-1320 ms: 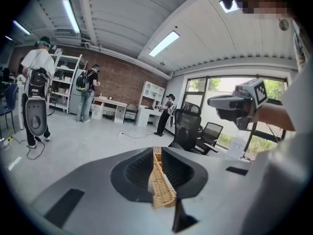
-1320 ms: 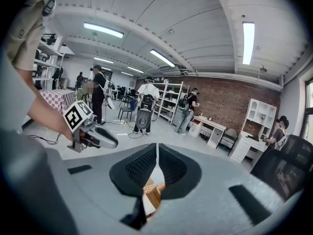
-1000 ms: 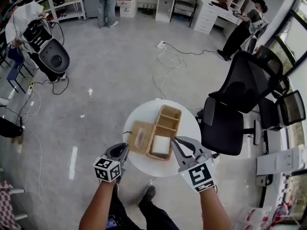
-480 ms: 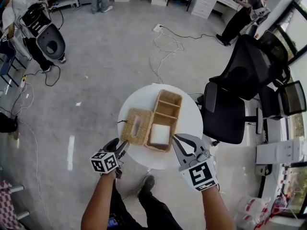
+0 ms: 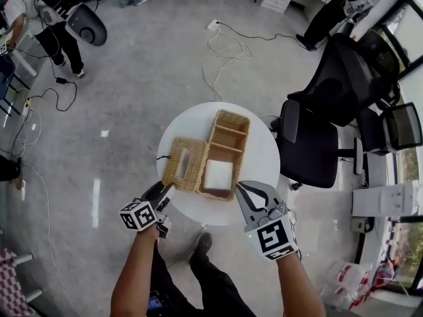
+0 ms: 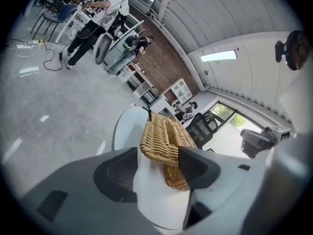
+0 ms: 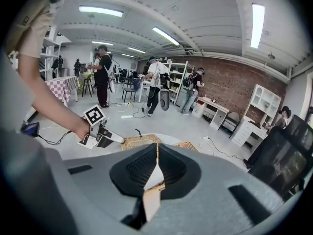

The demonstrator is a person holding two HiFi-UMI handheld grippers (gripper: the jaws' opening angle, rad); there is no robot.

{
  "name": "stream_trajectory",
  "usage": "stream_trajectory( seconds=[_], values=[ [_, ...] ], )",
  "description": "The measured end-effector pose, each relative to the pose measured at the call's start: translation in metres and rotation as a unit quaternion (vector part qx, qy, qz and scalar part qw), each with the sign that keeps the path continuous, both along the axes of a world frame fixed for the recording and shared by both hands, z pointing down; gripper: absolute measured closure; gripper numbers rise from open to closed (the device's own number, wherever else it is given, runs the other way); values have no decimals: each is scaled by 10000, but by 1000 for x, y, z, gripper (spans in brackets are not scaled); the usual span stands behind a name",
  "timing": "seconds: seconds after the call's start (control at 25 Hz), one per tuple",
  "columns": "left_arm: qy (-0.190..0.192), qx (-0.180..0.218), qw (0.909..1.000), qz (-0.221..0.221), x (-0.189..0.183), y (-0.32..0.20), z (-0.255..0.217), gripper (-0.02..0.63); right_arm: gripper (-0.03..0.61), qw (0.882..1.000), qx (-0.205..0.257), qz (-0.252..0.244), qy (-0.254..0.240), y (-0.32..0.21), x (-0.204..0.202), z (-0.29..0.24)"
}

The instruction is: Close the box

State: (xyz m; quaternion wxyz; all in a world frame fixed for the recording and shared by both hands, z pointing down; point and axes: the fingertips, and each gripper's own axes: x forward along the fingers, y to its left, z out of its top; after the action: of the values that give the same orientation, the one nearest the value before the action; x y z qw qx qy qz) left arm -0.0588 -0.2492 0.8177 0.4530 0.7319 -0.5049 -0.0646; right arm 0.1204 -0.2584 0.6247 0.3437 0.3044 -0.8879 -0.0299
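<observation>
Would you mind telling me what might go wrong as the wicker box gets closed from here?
The left hand-held gripper is opening its jaws, with the lid just ahead and ungripped; a shallow bite might slip off the weave. The lid lies at the rim of the table, so a nudge might push it and the box sideways.

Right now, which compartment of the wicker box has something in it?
The near-end compartment, beside the wicker lid: it holds a flat white item, while the wicker box's farther compartments look empty.
</observation>
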Motion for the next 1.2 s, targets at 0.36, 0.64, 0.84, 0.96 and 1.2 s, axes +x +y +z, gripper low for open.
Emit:
stream_trajectory(
  seconds=[0.36,0.64,0.84,0.96,1.2],
  values=[
    [-473,169,9987,-16,-10,0,-20,446,577,9999,-12,135,-31,-3,9,0],
    [-852,324,9956,207,-14,-3,-47,490,577,9997,69,211,-120,-11,9,-15],
    [-1189,512,9906,450,-9,-2,-72,511,578,9995,79,246,-170,-12,9,-27],
    [-1397,646,9861,630,-5,-1,-87,517,577,9993,97,289,-199,-10,9,-35],
    [-1600,936,9780,953,17,-2,-118,537,578,9985,245,378,-305,-10,17,-50]
  ],
)
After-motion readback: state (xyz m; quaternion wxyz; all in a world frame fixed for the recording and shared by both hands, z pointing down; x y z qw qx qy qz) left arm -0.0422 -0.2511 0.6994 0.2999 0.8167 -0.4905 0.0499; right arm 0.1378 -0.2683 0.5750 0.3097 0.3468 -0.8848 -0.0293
